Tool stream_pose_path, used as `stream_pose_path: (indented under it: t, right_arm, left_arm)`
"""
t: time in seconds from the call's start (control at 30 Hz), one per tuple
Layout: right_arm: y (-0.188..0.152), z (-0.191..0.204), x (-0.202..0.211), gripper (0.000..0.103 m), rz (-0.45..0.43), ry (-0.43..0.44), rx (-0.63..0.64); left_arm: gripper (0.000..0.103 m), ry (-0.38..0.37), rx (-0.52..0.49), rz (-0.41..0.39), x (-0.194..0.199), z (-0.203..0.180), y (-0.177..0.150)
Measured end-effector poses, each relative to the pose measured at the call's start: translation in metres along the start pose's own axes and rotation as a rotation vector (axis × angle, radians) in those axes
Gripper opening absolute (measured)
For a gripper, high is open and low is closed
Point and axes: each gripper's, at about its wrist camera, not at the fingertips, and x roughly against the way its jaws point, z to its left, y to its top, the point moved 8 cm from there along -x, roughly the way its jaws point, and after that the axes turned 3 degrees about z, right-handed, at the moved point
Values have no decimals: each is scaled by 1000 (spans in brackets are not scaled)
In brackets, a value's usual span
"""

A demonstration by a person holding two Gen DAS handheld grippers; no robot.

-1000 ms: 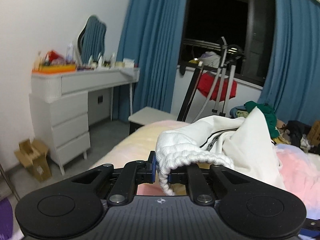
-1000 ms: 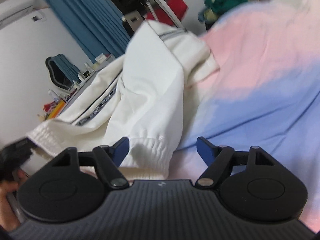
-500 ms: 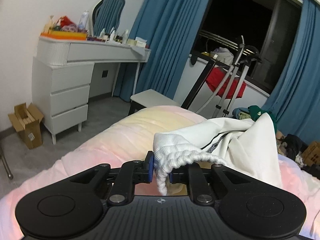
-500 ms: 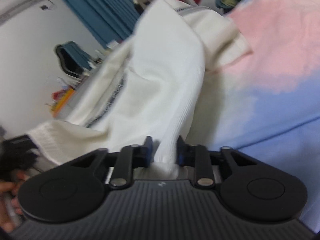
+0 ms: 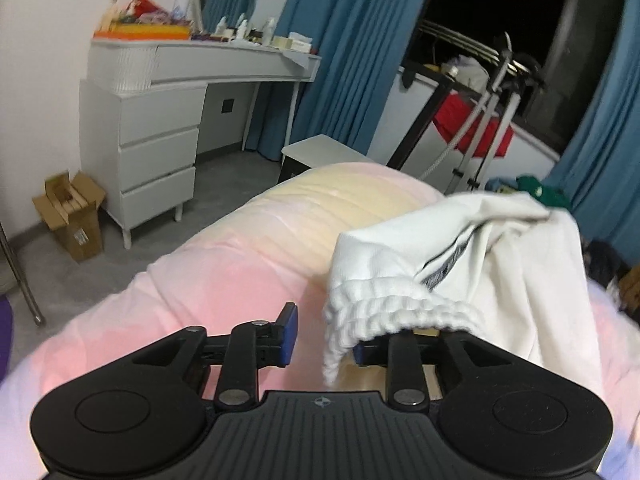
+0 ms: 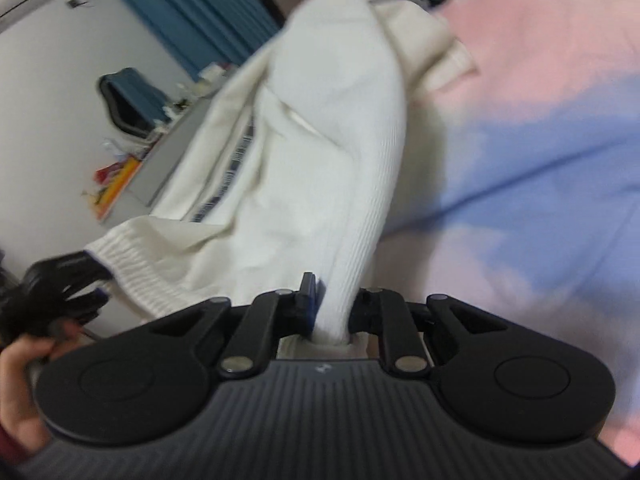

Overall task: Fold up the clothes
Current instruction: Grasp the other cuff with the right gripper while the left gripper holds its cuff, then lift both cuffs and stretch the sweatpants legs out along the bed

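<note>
A white garment [image 5: 500,256] with a ribbed elastic waistband and a dark side stripe hangs above the pink and blue bedspread [image 5: 248,272]. My left gripper [image 5: 324,336] is open; the waistband drapes over its right finger and hangs between the jaws. In the right wrist view my right gripper [image 6: 332,312] is shut on a ribbed edge of the same garment [image 6: 320,152], which stretches up and left. The left gripper [image 6: 68,280] shows there at the far left, at the waistband.
A white dresser [image 5: 160,120] with clutter on top stands left, a cardboard box [image 5: 72,216] on the floor beside it. Blue curtains [image 5: 352,40], a clothes rack [image 5: 480,92] and a heap of clothes [image 5: 536,192] lie beyond the bed.
My left gripper has opened and let go of the waistband, which now only drapes over its right finger. My right gripper closed on the garment's ribbed edge and stays shut.
</note>
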Motion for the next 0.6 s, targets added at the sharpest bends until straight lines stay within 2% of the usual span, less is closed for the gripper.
stream_pose_path:
  t: [0.07, 0.13, 0.17, 0.2, 0.27, 0.37, 0.47, 0.6]
  right_arm:
    - [1, -5, 2, 16, -1, 2, -24]
    - [2, -6, 4, 16, -5, 3, -28]
    - [2, -6, 5, 16, -6, -1, -26]
    - [2, -6, 5, 16, -6, -3, -25]
    - [1, -7, 4, 16, -7, -6, -25]
    - [5, -5, 0, 16, -8, -16, -20]
    - [8, -5, -3, 16, -7, -14, -30]
    - [9, -7, -3, 16, -11, -7, -38]
  left_arm:
    - [37, 18, -74, 13, 8, -5, -7]
    - [47, 20, -126, 7, 22, -5, -12]
    - [57, 22, -146, 2, 29, -4, -15]
    - [62, 20, -172, -8, 38, -4, -18]
    - [64, 12, -234, -36, 56, -5, -23]
    - [92, -21, -297, -124, 79, -12, -29]
    - [95, -36, -352, -169, 85, -31, -28]
    - [96, -24, -396, -162, 59, -56, -27]
